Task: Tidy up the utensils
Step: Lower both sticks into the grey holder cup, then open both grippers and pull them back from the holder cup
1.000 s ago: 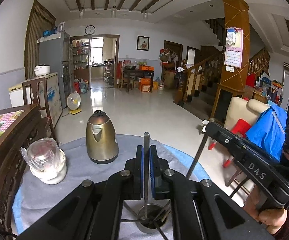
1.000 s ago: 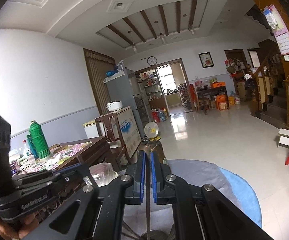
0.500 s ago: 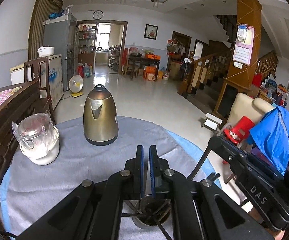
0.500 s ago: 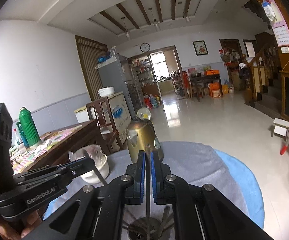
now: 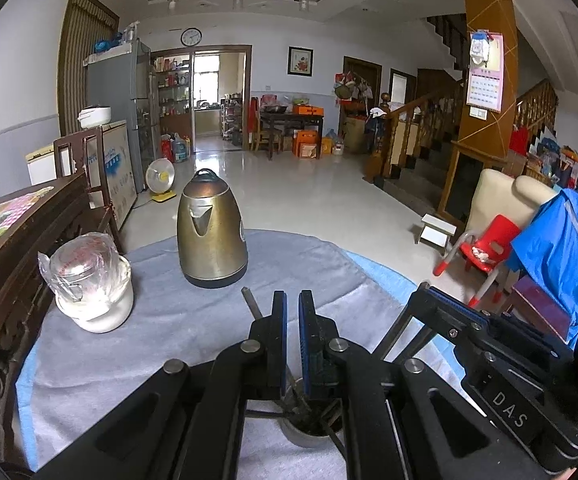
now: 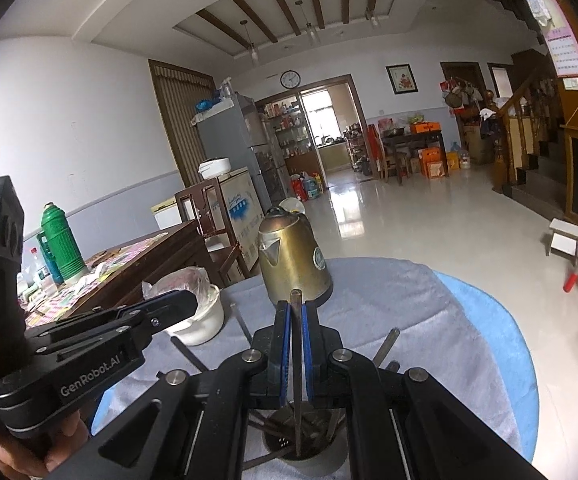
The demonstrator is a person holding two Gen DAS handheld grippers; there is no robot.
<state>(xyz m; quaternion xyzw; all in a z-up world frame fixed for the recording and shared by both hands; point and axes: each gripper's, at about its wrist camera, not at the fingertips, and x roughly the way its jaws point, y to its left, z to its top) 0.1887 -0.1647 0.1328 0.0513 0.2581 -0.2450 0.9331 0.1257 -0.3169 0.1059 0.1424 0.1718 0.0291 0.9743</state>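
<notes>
A steel utensil cup (image 6: 309,460) with several metal utensils stands on the grey cloth just under both grippers. My right gripper (image 6: 296,308) is shut on a thin metal utensil (image 6: 296,360) that stands upright between the blue pads, its lower end inside the cup. My left gripper (image 5: 293,300) has its jaws nearly together over the same cup (image 5: 309,436). A metal handle shows only low in its gap, and another handle (image 5: 251,302) pokes up beside its left finger. The right gripper (image 5: 425,294) reaches in from the right.
A brass-coloured kettle (image 5: 212,236) stands on the round cloth-covered table (image 5: 149,340), beyond the cup. A white bowl with a plastic-wrapped jar (image 5: 93,280) sits at the left. A dark wooden table (image 5: 9,248) adjoins on the left. A red chair (image 5: 485,244) stands at the right.
Both grippers have sunk toward the cup, so the tabletop and kettle fill more of each view. The utensil tip no longer sticks up above the left fingertips.
</notes>
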